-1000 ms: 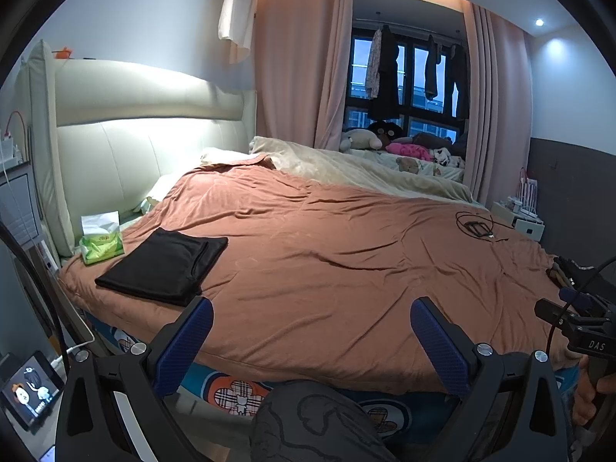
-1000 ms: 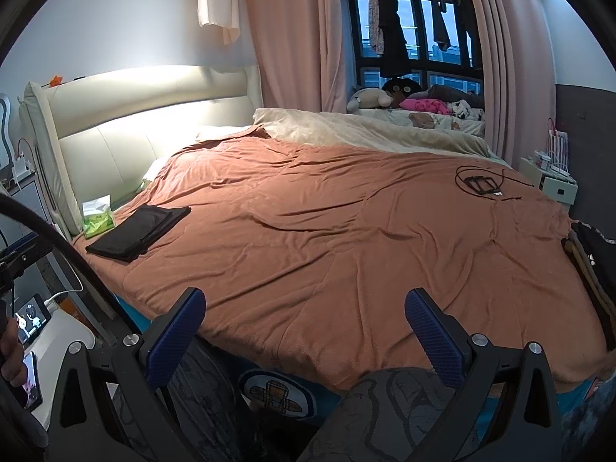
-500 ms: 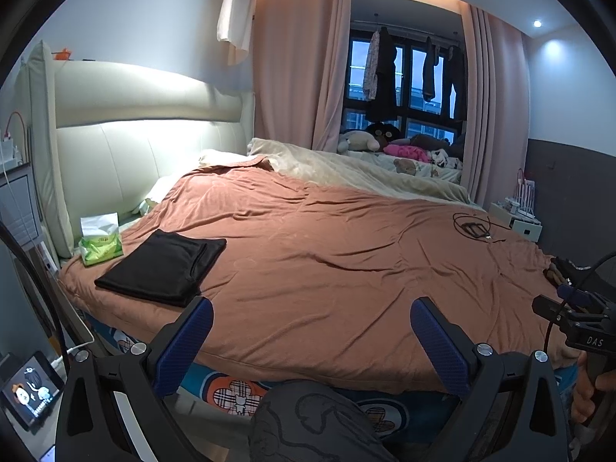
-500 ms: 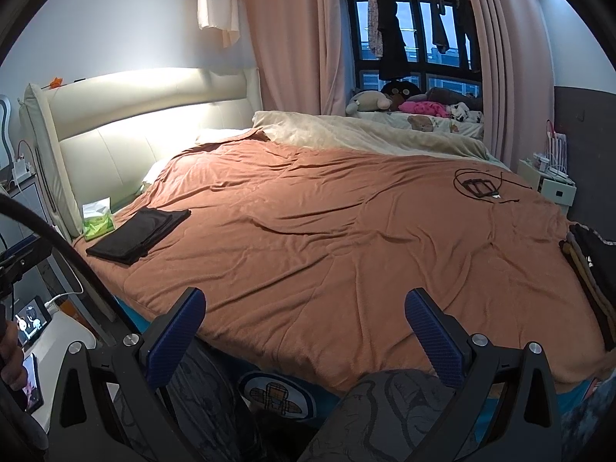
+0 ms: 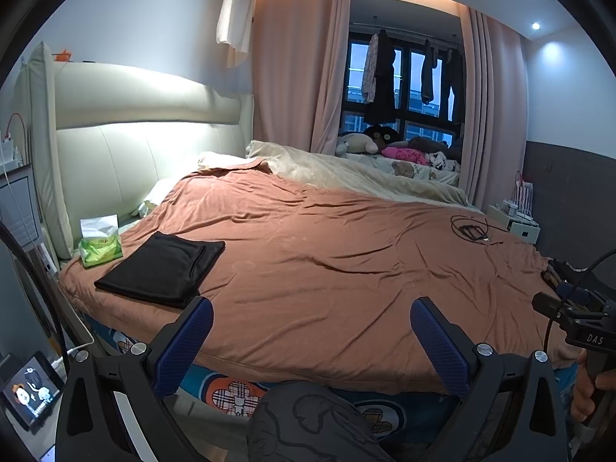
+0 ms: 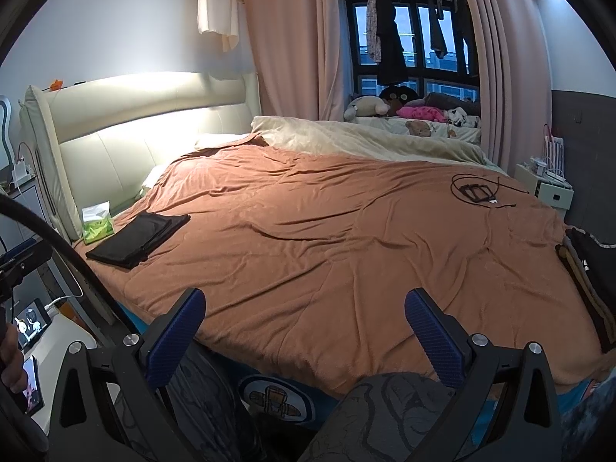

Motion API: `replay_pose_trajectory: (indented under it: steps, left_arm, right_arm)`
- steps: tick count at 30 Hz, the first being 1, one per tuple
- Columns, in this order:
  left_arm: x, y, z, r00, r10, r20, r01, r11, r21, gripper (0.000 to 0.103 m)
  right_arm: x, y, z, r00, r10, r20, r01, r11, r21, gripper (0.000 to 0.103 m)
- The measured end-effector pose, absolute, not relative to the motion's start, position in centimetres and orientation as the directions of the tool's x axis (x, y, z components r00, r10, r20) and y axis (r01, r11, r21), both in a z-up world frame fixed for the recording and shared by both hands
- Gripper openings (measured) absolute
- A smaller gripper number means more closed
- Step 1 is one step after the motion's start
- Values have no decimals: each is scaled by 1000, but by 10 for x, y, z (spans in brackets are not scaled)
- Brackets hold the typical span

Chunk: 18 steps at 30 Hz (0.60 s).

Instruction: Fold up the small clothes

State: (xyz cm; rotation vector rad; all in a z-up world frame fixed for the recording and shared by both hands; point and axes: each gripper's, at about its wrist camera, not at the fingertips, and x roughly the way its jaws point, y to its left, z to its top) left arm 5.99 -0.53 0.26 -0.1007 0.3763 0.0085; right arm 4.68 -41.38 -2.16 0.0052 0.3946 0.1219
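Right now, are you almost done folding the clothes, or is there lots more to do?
One piece looks done: a black garment lies folded flat near the tissue pack on the brown blanket. Nothing is in hand: the left gripper and right gripper are both open and empty. Left to do: a pile of dark clothes at the bed's right edge; how many, I can't tell.

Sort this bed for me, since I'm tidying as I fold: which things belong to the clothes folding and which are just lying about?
Part of the folding:
- folded black garment
- pile of dark clothes at the bed's right edge
- left claw and right claw, both open and empty

Just lying about:
- green tissue pack
- black cable
- stuffed toys by the window
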Motion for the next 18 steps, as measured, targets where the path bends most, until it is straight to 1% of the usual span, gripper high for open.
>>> replay_pose_trajectory:
  steps: [18]
  left_arm:
    - [45,-8,7,940,-19,-342,-14,996,-94,103]
  right_arm:
    - [31,-418,-19,928,111,-357,-110,994,23,103]
